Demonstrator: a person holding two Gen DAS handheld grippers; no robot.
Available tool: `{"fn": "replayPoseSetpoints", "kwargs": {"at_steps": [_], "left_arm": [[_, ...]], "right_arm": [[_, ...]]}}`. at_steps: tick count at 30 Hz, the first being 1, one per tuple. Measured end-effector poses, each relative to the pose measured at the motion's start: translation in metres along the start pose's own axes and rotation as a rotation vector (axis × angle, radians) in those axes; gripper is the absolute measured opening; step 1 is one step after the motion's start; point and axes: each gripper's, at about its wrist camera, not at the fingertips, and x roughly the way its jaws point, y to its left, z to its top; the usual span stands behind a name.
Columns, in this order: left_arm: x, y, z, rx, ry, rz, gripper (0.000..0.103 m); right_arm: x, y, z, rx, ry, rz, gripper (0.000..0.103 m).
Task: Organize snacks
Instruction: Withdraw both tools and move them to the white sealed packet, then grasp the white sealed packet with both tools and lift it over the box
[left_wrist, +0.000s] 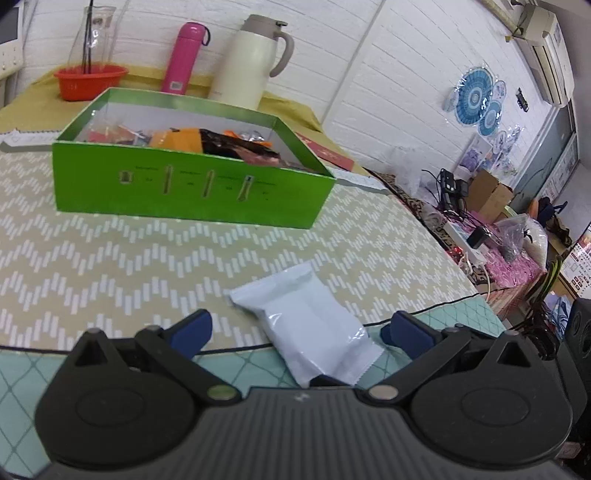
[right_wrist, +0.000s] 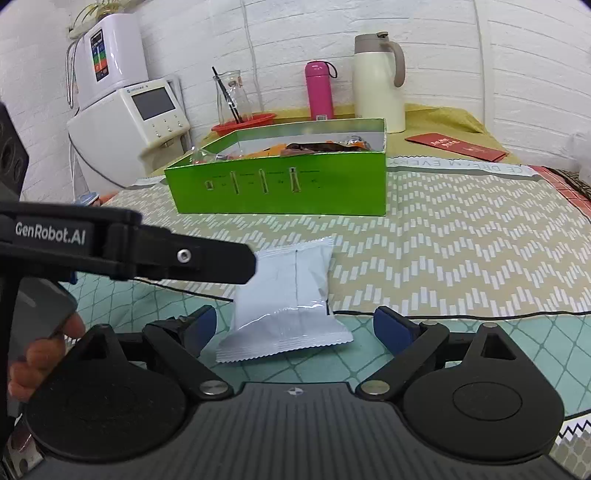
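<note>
One pale blue sealed plastic snack packet (right_wrist: 284, 295) lies between both wide-open tools; prob. light, slippery, crushable — pinch w/ right tool (right_wrist: 301, 326) mid-body.

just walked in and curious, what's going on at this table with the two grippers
A person is sorting snacks into a green box that already holds several packets. One white snack packet lies on the tablecloth in front of it. Both the left gripper and the right gripper are open around the packet, neither gripping it.

Table w/ chevron cloth (right_wrist: 461, 258), green box (right_wrist: 295, 192), white snack pack (right_wrist: 284, 295) (near edge), flask (right_wrist: 319, 90), jug (right_wrist: 375, 85)
</note>
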Motion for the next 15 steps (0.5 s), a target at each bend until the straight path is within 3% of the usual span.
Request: {"fn": "replayPoseSetpoints", "kwargs": {"at_steps": [4,6,7,8,15], "left_arm": [[0.007,-0.005,-0.001,0.019,0.020,-0.030,0.101],[0.010,-0.007,-0.001,0.040,0.035,-0.036,0.092],[0.012,-0.007,-0.001,0.044,0.049,-0.039,0.078],[0.015,-0.007,-0.001,0.040,0.061,-0.036,0.072],[0.028,0.006,0.005,-0.057,0.096,-0.078,0.074]], "right_arm": [[0.006,0.010,0.000,-0.047,0.019,-0.020,0.103],[0.009,0.012,0.001,-0.057,0.028,-0.036,0.103],[0.010,0.012,0.001,-0.059,0.030,-0.041,0.103],[0.011,0.013,0.000,-0.060,0.031,-0.044,0.103],[0.011,0.012,0.000,-0.052,0.024,-0.048,0.103]]}}
